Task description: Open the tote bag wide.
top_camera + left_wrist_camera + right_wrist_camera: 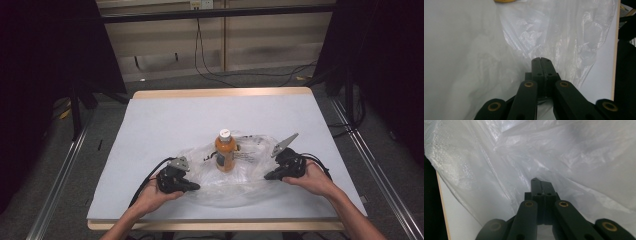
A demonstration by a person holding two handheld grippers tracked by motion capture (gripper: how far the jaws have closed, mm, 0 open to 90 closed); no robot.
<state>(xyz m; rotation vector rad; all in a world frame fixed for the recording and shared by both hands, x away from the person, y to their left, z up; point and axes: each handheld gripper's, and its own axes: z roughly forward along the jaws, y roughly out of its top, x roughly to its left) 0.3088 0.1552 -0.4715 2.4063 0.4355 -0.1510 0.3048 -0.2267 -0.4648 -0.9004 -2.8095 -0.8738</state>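
Nearest the camera, the person's left hand [150, 196] and right hand [314, 181] each carry black two-jaw tongs low over the white table [165, 120]. The left gripper [196, 187] has its jaws pressed together on the near-left edge of a crumpled clear plastic bag [235, 180]; the right gripper [267, 176] likewise pinches the film at the bag's right edge. Between the two tongs, slightly beyond them, an orange-filled plastic bottle with a white cap [225, 150] stands upright on the bag.
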